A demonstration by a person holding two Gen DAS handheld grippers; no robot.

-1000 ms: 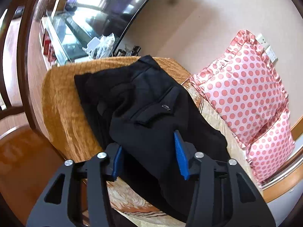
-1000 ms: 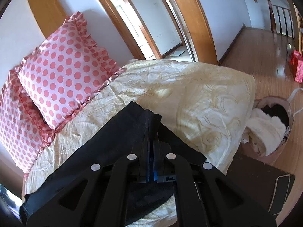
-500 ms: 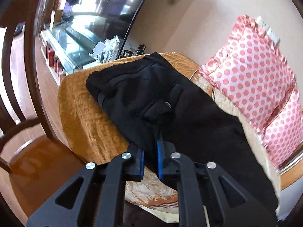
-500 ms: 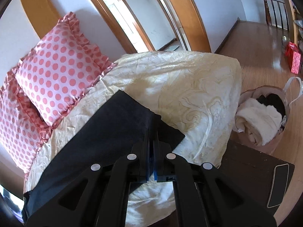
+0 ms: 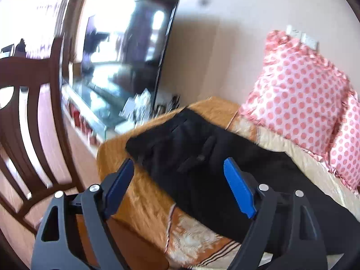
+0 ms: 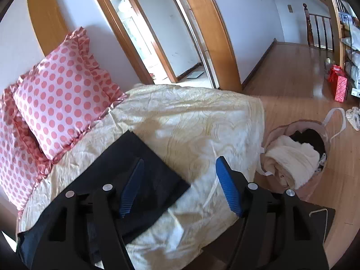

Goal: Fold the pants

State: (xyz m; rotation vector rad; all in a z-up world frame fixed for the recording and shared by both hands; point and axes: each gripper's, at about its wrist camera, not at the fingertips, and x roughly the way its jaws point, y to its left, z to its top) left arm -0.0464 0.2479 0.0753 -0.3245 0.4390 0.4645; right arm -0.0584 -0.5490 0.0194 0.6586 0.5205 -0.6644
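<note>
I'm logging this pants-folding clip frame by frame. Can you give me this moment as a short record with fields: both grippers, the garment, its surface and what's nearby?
left gripper: open, jaws wide apart above the waist end, holding nothing
right gripper: open, over the leg end, holding nothing
pants: black, lying stretched out along the bed
bed cover: cream, wrinkled, under the leg end; the orange cover lies under the waist end
pillows: pink polka-dot, against the wall
laundry basket: on the floor beside the bed, holding clothes
</note>
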